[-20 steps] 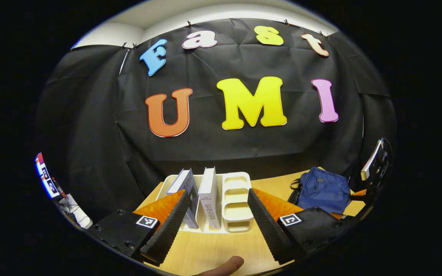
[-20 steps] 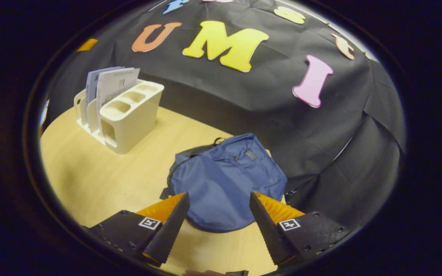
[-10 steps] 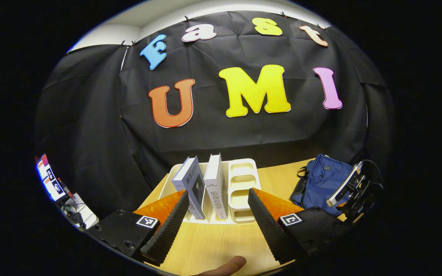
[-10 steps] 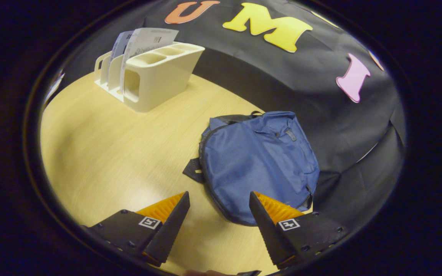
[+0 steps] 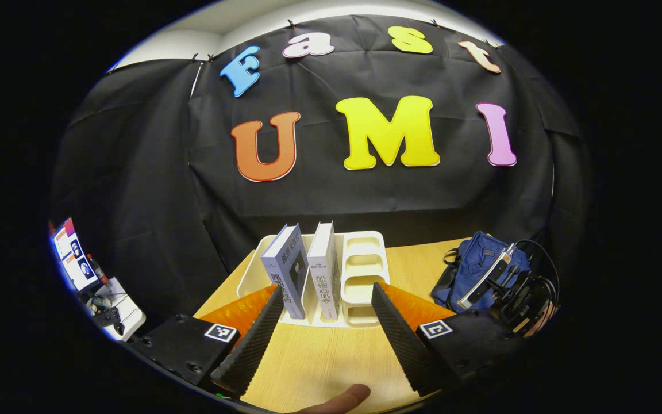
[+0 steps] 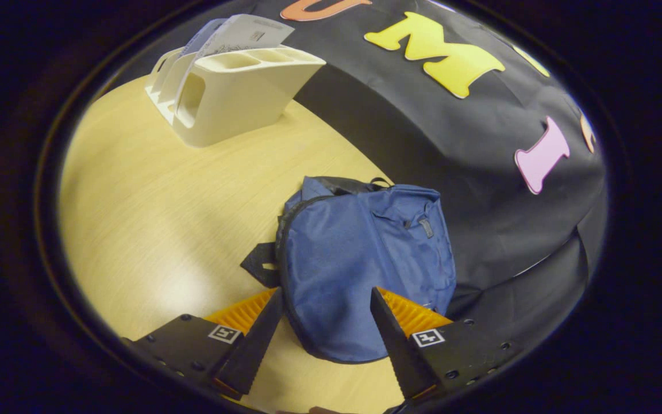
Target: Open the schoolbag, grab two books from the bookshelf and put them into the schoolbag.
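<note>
Desk [image 6: 153, 230]: pale wood, under both tongs.
Schoolbag [image 6: 360, 259]: blue, flat on desk, zip closed, lower edge between spread fingers of right tongs [image 6: 322, 345]; contact unclear, nothing gripped.
Bookshelf [image 5: 360, 270]: cream rack straight ahead of left tongs [image 5: 322, 339], beyond fingertips.
Two books [image 5: 308, 270]: upright in rack's left slots.
Left tongs: wide open, empty, above desk.
Right tongs also seen in left gripper view, over schoolbag.
</note>
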`<state>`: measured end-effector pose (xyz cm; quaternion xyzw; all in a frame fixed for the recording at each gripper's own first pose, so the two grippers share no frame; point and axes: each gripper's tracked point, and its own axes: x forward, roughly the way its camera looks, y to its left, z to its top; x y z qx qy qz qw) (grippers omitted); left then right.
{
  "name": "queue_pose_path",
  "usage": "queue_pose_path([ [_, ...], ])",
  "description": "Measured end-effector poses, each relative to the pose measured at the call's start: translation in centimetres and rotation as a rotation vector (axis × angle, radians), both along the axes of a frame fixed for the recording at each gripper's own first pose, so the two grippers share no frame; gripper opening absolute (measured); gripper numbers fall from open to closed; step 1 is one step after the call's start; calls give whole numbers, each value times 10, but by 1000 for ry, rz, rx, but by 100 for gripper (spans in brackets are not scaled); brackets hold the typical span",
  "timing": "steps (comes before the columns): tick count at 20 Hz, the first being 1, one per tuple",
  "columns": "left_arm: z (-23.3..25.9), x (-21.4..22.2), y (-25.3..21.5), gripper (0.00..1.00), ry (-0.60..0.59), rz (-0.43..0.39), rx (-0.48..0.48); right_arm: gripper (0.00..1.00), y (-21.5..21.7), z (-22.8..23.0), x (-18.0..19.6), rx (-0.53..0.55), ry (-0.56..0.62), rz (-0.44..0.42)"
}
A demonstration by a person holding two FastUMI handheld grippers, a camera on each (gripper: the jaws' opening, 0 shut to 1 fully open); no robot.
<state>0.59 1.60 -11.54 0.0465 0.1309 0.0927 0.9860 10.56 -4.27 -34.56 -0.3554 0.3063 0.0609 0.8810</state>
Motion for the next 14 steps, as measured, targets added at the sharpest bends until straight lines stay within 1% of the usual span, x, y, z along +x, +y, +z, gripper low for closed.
queue_pose_path([
  [1,-4,-3,2,99,3,7,-12,92,-4,7,2,-9,-8,7],
  [2,-6,-6,6,99,0,15,-21,99,-10,17,6,-21,-27,-1],
  [3,-9,-7,9,99,-1,23,-28,92,-11,22,9,-20,-41,-6],
  [4,-11,-10,11,99,0,29,-37,92,-11,22,15,-30,-54,-15],
  [6,-21,-18,19,99,20,50,-64,92,-12,8,36,-187,-92,-63],
  [7,-21,-20,21,99,23,52,-65,90,-8,7,41,-221,-115,-66],
  [8,-19,-23,24,99,23,49,-56,93,-3,5,45,-259,-133,-58],
  [9,-17,-26,26,99,21,48,-46,85,1,3,48,-272,-139,-51],
  [10,-15,-29,31,99,21,49,-31,86,6,-1,51,-257,-126,-48],
  [11,-15,-32,36,99,22,51,-22,80,6,-1,54,-237,-127,-52],
  [12,-14,-32,39,99,17,50,-19,62,3,-1,56,-245,-114,-57],
  [13,-13,-32,40,99,16,48,-20,38,2,-3,57,-262,-94,-40],
  [14,-15,-33,41,99,20,46,-22,24,-1,-5,56,-280,-65,-30],
])
